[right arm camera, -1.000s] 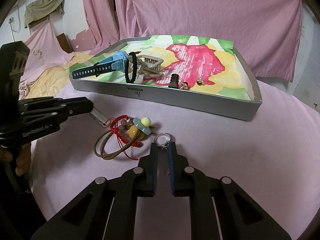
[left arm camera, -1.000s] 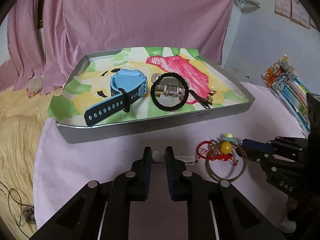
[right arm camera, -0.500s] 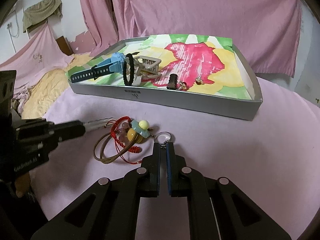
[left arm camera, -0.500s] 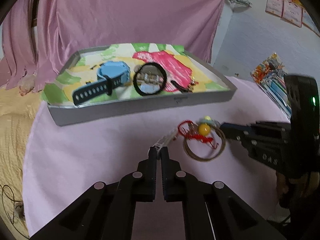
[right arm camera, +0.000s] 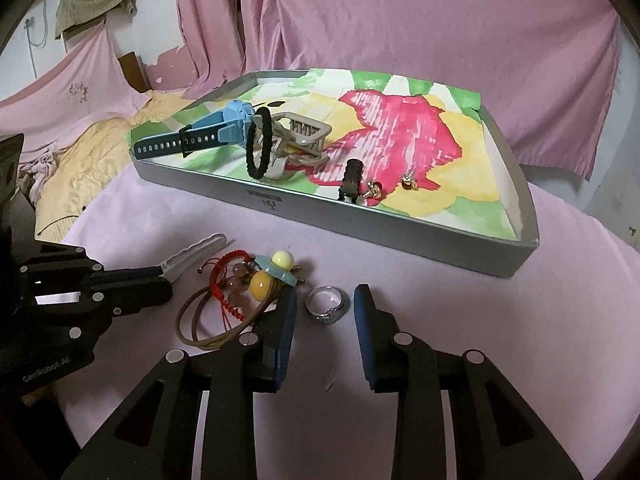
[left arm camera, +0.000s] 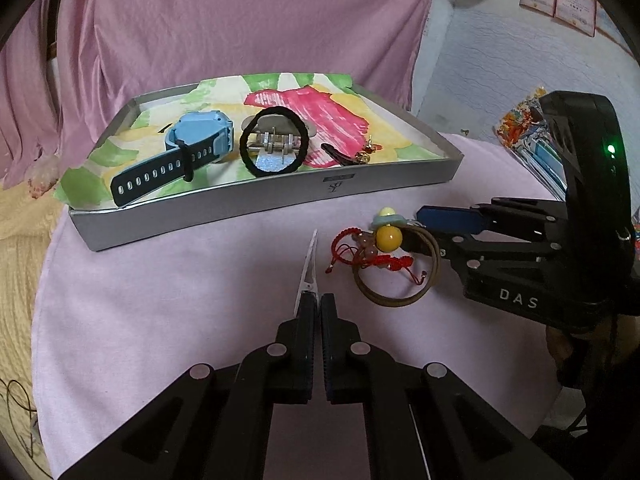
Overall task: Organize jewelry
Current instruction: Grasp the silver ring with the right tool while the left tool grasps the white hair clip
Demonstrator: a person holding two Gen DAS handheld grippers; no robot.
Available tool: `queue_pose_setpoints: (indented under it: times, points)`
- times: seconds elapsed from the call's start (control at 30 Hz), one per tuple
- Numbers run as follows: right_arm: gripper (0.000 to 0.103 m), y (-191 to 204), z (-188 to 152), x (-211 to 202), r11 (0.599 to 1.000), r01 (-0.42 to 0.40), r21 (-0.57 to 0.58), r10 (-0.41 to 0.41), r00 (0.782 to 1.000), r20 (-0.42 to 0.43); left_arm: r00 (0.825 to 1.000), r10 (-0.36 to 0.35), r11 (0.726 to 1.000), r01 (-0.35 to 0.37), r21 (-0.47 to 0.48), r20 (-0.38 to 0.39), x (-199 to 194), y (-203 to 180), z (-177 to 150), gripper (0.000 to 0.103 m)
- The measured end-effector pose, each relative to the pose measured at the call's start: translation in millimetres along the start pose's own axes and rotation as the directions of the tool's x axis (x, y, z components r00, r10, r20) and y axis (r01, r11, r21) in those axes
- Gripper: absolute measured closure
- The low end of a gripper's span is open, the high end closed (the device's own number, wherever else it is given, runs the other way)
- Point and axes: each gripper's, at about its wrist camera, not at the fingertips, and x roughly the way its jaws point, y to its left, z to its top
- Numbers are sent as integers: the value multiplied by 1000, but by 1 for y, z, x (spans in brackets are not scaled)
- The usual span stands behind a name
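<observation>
Filling the far half of the pink cloth (left arm camera: 160,300), the tray (left arm camera: 280,204) holds a watch (left arm camera: 180,152), a black hair tie (left arm camera: 276,142) around a claw clip (right arm camera: 304,136), a dark clip (right arm camera: 351,180) and earrings (right arm camera: 376,189). Open cloth lies between the tray's front wall and the loose pieces: a bangle (left arm camera: 396,276) tangled with a beaded red cord (left arm camera: 368,248), and a ring (right arm camera: 328,304). The left gripper (left arm camera: 315,308) is pinched together on a white hair clip (left arm camera: 308,264), now pointing toward the tray. The right gripper (right arm camera: 324,312), closed a moment ago, is spread apart around the ring.
</observation>
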Motion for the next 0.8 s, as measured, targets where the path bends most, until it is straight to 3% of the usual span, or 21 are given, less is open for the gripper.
queue_pose_setpoints:
  times: [0.1, 0.4, 0.8]
  points:
    - [85, 0, 0, 0, 1000, 3, -3, -3, 1000, 2, 1000, -1, 1000, 1, 0, 0, 1, -1, 0, 100]
    - [85, -6, -5, -4, 1000, -17, 24, 16, 1000, 13, 1000, -26, 1000, 26, -14, 17, 0, -1, 0, 101]
    - [85, -17, -11, -26, 996, -29, 85, 20, 995, 100, 987, -10, 1000, 12, -16, 159, -23, -3, 7, 101]
